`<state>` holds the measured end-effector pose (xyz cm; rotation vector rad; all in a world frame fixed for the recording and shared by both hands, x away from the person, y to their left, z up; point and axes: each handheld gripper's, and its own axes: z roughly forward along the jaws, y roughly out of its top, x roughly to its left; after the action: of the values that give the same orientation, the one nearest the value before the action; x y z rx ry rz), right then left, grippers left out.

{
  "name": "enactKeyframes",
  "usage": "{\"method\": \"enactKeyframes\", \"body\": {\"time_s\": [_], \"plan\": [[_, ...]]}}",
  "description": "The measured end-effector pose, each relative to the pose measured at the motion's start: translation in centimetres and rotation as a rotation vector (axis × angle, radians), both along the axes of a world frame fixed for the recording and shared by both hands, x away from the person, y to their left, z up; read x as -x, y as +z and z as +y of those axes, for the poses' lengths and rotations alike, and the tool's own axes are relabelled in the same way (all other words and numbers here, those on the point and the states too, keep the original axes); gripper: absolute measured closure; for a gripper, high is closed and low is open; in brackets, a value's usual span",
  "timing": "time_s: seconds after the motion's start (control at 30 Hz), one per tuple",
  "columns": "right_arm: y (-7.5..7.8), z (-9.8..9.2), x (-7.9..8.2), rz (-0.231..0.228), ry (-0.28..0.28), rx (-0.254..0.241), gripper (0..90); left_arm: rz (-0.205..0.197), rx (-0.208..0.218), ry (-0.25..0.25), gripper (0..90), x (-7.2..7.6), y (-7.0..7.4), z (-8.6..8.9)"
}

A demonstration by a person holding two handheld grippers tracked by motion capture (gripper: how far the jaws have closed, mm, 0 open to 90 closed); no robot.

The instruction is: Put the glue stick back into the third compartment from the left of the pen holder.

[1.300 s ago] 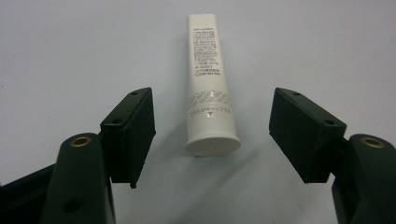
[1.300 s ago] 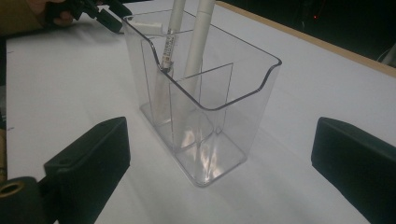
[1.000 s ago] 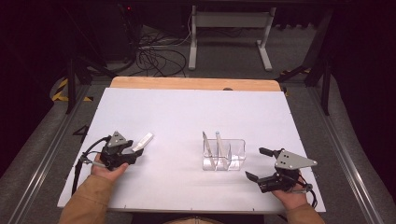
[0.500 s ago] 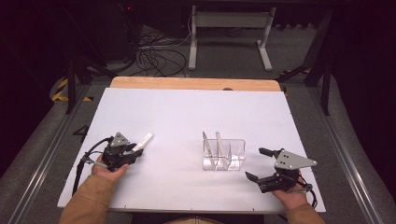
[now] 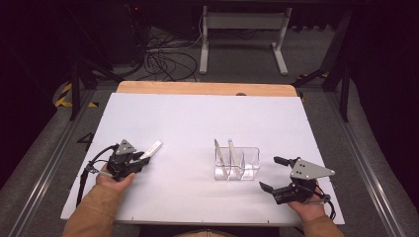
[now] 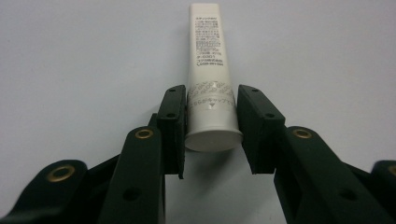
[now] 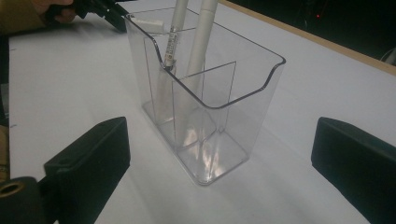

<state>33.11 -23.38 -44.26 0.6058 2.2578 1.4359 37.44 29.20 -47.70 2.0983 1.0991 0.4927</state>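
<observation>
While my left gripper (image 6: 212, 122) pinches the white tube (image 6: 207, 70) just by its cap end, jaws having just been closing, and my right gripper (image 7: 219, 158) stands wide, the tube could droop or slip on lifting.

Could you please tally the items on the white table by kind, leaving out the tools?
White plastic squeeze tube with printed text: 1
Clear plastic divided organiser box: 1
Slim white stick-shaped items standing in the box: 2
Total: 4
</observation>
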Motion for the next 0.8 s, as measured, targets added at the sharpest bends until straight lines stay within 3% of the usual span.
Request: {"method": "enactKeyframes", "body": {"time_s": [0.8], "plan": [[0.0,0.1,0.0,0.002,0.002,0.001,5.0,-0.085,0.041,-0.036,65.0,1.8,3.3,-0.2]]}}
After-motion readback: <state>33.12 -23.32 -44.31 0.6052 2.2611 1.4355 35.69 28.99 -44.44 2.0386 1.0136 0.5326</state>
